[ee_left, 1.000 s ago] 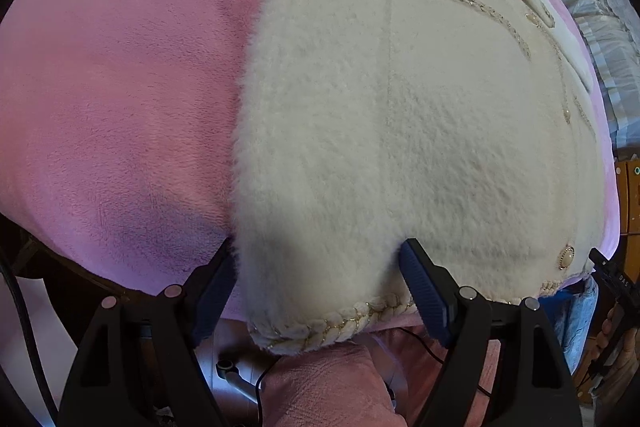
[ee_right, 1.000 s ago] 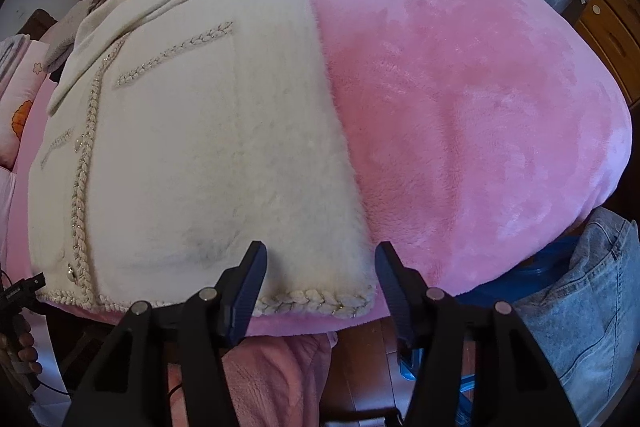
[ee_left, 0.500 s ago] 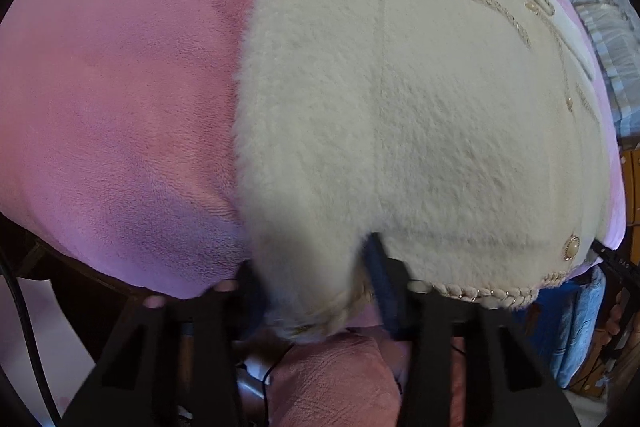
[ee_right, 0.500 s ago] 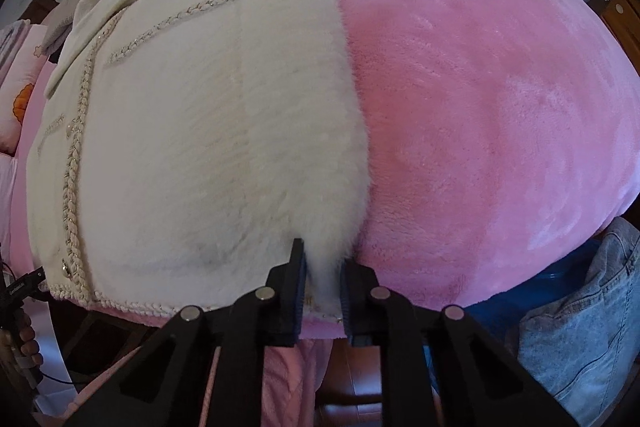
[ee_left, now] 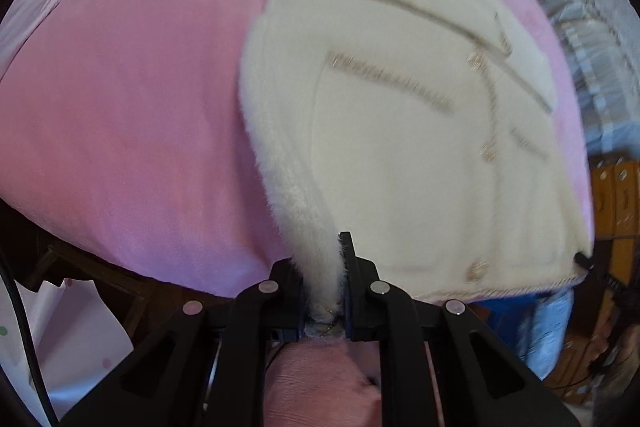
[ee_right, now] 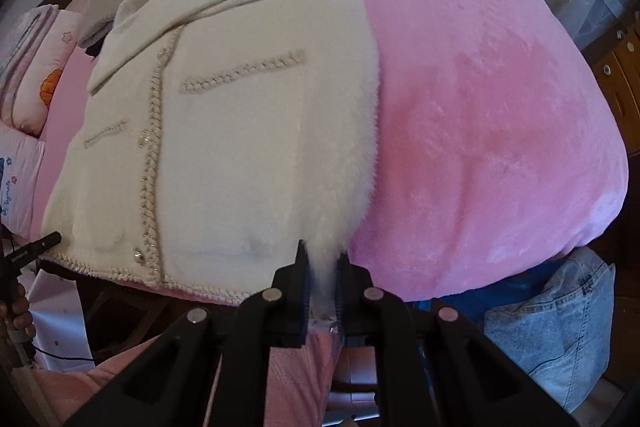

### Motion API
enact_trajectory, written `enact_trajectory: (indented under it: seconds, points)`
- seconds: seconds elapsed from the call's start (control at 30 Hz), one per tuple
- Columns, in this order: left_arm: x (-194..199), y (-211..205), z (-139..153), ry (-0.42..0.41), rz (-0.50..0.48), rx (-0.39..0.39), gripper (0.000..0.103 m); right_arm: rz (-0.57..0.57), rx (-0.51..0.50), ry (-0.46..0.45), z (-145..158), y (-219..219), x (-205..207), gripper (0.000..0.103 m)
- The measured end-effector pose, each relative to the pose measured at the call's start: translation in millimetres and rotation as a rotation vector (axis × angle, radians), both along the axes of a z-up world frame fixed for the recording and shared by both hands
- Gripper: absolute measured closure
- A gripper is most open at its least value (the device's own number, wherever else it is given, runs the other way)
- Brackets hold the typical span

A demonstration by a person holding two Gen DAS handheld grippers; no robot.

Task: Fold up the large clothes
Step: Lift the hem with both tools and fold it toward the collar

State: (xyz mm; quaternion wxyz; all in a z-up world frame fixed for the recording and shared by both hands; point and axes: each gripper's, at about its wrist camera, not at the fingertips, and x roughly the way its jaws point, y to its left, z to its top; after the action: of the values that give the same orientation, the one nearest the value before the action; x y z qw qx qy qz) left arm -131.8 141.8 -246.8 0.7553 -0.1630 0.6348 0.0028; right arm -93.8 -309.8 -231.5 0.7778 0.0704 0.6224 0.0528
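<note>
A fluffy cream jacket (ee_left: 400, 147) with braided gold trim and buttons lies face up on a pink blanket (ee_left: 140, 107), its sleeves folded across the chest. My left gripper (ee_left: 322, 267) is shut on the jacket's bottom left corner, and the fur is pulled up into a ridge. In the right wrist view the jacket (ee_right: 240, 147) rises the same way at its bottom right corner. There the jaws of my right gripper (ee_right: 322, 259) are closing, with the pads pressing on the hem. Both corners hang lifted off the blanket (ee_right: 480, 107).
Pillows (ee_right: 24, 67) and a pile of folded grey clothes (ee_right: 108, 7) lie at the bed's far end. Denim jeans (ee_right: 560, 327) sit beside the near edge. Wooden drawers (ee_left: 616, 207) stand to the right. A person's pink-clad body is just below both grippers.
Both grippers went from open around the jacket's hem to shut on its two bottom corners. They then rose, lifting the hem so that more of the bed and jacket shows.
</note>
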Motion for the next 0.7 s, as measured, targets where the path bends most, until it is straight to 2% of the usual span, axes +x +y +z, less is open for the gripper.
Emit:
enact_trajectory:
  seconds: [0.1,0.23,0.4,0.53,0.67,0.7]
  points:
    - [23,0,41,-0.062,0.037,-0.043,0.092,0.047,0.039,-0.055,39,15,18,0.094]
    - [65,1,88,-0.152,0.102,-0.093,0.092,0.089,0.093,-0.139,86,33,65,0.094]
    - [130,10,130,-0.254,0.212,-0.134,0.093,0.036,0.166,-0.238,134,19,152,0.094]
    - [203,24,140,-0.292,0.327,-0.111,0.092,-0.043,0.197,-0.263,139,0,229,0.094]
    - [270,42,112,-0.260,0.437,-0.044,0.092,-0.151,0.214,-0.217,106,-23,301,0.094]
    - [286,43,103,-0.244,0.457,-0.024,0.092,-0.183,0.213,-0.191,90,-29,320,0.094]
